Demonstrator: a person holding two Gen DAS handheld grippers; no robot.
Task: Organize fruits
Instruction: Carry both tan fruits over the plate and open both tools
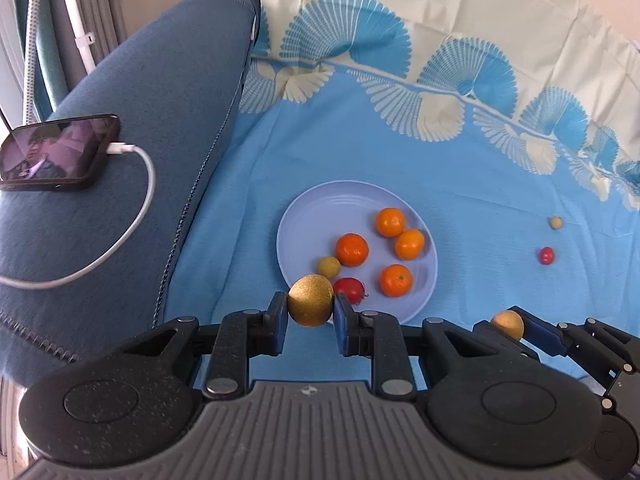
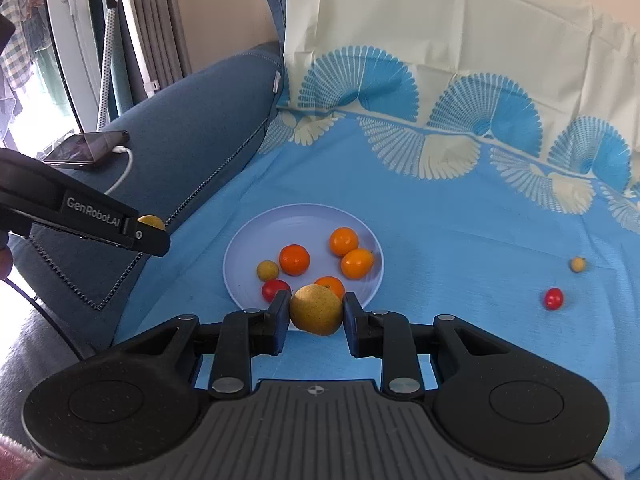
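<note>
My left gripper (image 1: 311, 312) is shut on a speckled brown-yellow round fruit (image 1: 310, 300), held above the near rim of a pale lilac plate (image 1: 312, 212). My right gripper (image 2: 317, 314) is shut on a similar speckled yellow fruit (image 2: 317, 309) just in front of the same plate (image 2: 280, 220). The plate carries several oranges (image 1: 351, 249), a small yellow-green fruit (image 1: 328, 267) and a red tomato (image 1: 351, 289). In the left wrist view the right gripper (image 1: 516, 326) with its fruit shows at lower right. In the right wrist view the left gripper (image 2: 154, 232) shows at left.
A small yellow fruit (image 1: 555, 222) and a red cherry tomato (image 1: 546, 255) lie loose on the blue patterned cloth (image 1: 460, 208) to the plate's right. A phone (image 1: 56, 152) on a white charging cable (image 1: 136, 208) rests on the blue sofa arm (image 1: 140, 100) at left.
</note>
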